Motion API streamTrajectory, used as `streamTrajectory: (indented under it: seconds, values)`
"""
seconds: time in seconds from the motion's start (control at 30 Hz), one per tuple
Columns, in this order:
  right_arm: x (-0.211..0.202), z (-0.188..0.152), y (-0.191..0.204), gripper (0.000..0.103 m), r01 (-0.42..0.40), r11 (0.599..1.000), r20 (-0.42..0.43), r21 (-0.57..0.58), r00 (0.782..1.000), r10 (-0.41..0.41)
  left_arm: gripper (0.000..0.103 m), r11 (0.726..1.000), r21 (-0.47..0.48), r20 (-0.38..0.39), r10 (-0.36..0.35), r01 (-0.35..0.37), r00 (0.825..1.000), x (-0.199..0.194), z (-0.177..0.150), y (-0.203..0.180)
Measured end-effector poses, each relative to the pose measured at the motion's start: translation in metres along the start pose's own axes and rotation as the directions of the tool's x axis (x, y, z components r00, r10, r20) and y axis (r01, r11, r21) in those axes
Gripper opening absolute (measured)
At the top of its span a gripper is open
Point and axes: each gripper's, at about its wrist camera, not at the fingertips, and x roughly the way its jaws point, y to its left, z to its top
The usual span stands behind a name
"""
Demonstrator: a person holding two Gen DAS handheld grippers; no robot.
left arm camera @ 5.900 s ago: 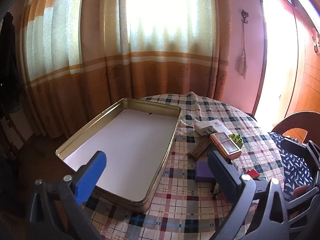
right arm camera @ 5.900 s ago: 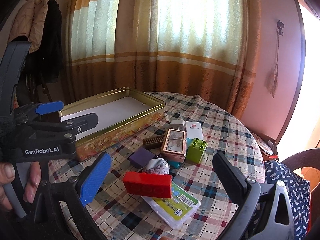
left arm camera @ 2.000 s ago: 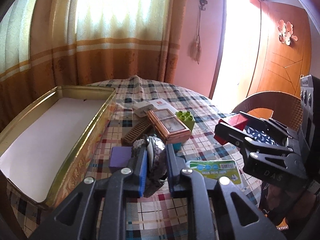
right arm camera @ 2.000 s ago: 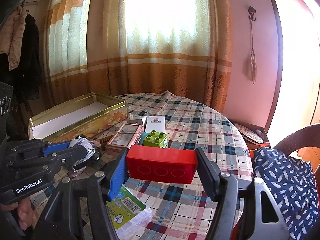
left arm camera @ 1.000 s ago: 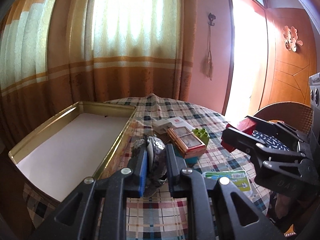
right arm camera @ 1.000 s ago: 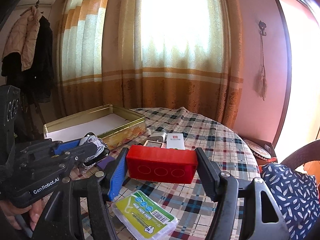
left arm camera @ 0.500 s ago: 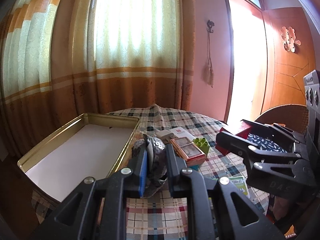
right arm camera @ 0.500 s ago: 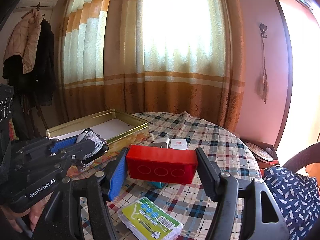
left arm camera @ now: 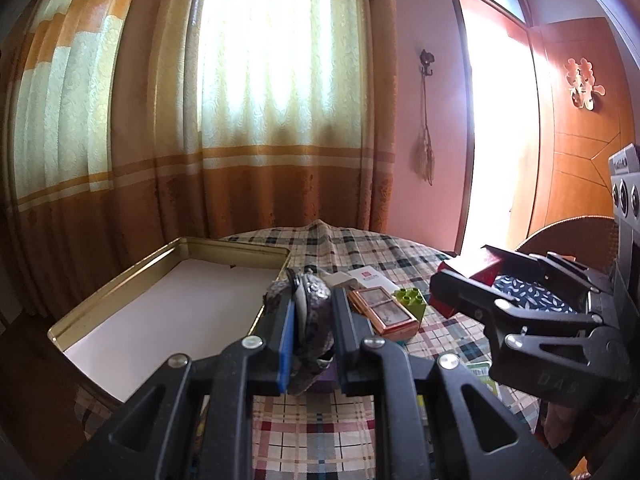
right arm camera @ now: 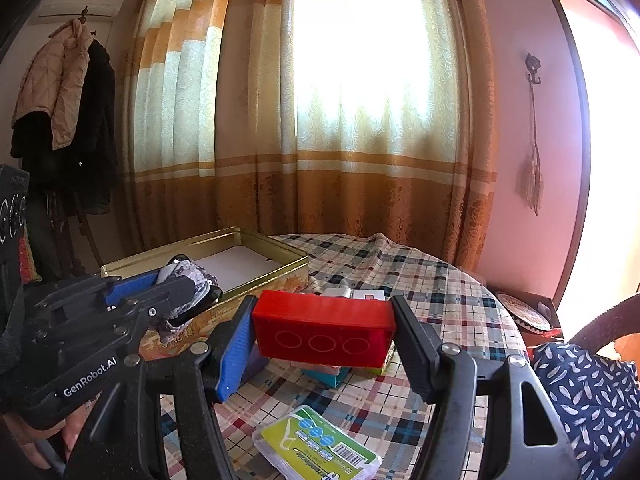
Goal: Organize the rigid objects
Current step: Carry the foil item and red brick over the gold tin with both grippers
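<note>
My left gripper [left arm camera: 313, 300] is shut on a grey patterned wristwatch [left arm camera: 310, 312] and holds it above the table, beside the near right rim of the gold tin [left arm camera: 120, 280]. The tin has a white floor and holds nothing. My right gripper [right arm camera: 322, 320] is shut on a red brick [right arm camera: 324, 334], held above the table. In the right wrist view the left gripper [right arm camera: 168, 284] with the watch [right arm camera: 188, 276] is at the left, in front of the tin [right arm camera: 256, 276]. In the left wrist view the right gripper [left arm camera: 448, 284] shows the red brick [left arm camera: 484, 268].
On the checked tablecloth [left arm camera: 320, 432] lie a copper framed box [left arm camera: 382, 310], a green brick [left arm camera: 410, 300], a white carton [left arm camera: 368, 276], a purple block [left arm camera: 325, 378] and a green-labelled packet [right arm camera: 320, 448]. A chair with a blue cushion [right arm camera: 592, 400] stands at the right.
Both grippers closed on their objects, the watch and the red brick, and lifted them. Over the last second both have risen and drifted slightly toward the tin.
</note>
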Motion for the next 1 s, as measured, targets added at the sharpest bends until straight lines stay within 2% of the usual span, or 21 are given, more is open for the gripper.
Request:
streamTrajectory:
  seconds: [1.0]
  values:
    - [0.007,0.011,0.011,0.067,-0.028,1.0,0.019,-0.015,0.999,0.028,0.015,0.996,-0.063,0.018,0.068,-0.067,0.998,0.0,0.007,0.031]
